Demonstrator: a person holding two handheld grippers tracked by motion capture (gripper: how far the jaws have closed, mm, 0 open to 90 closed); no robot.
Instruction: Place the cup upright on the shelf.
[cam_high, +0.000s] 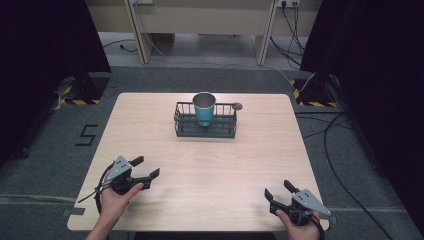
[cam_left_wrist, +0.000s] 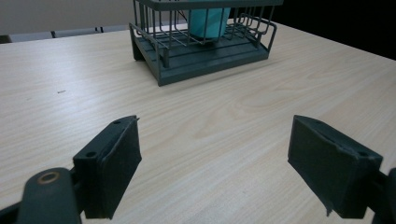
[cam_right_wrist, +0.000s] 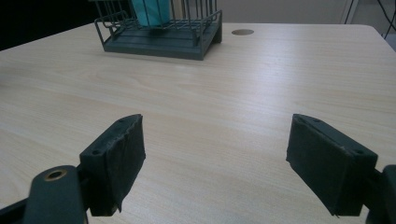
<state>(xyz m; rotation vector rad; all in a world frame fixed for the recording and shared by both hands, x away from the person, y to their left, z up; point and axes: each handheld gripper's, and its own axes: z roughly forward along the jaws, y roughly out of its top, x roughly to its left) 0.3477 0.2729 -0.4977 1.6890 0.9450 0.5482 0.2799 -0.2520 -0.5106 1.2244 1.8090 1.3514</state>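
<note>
The pale wooden surface (cam_high: 200, 170) carries a dark wire basket (cam_high: 205, 125) near the middle of its far edge, and a teal cup (cam_high: 204, 109) stands upright inside that basket, rim up. A small round grommet (cam_high: 237, 106) sits in the surface just beside the basket's far right corner. The left gripper (cam_high: 148, 167) rests near the near left corner with its jaws wide apart and nothing between them; the right gripper (cam_high: 279, 191) rests near the near right corner, jaws likewise spread and holding nothing. Both are well apart from the basket, with bare wood between.

The step in hand looks like the reach for the cup. To do it well, one gripper should come in from above the basket's rail and close on the cup's wall or rim, since the wire sides block a low, level approach. The other gripper could steady the basket, which probably slides easily
</note>
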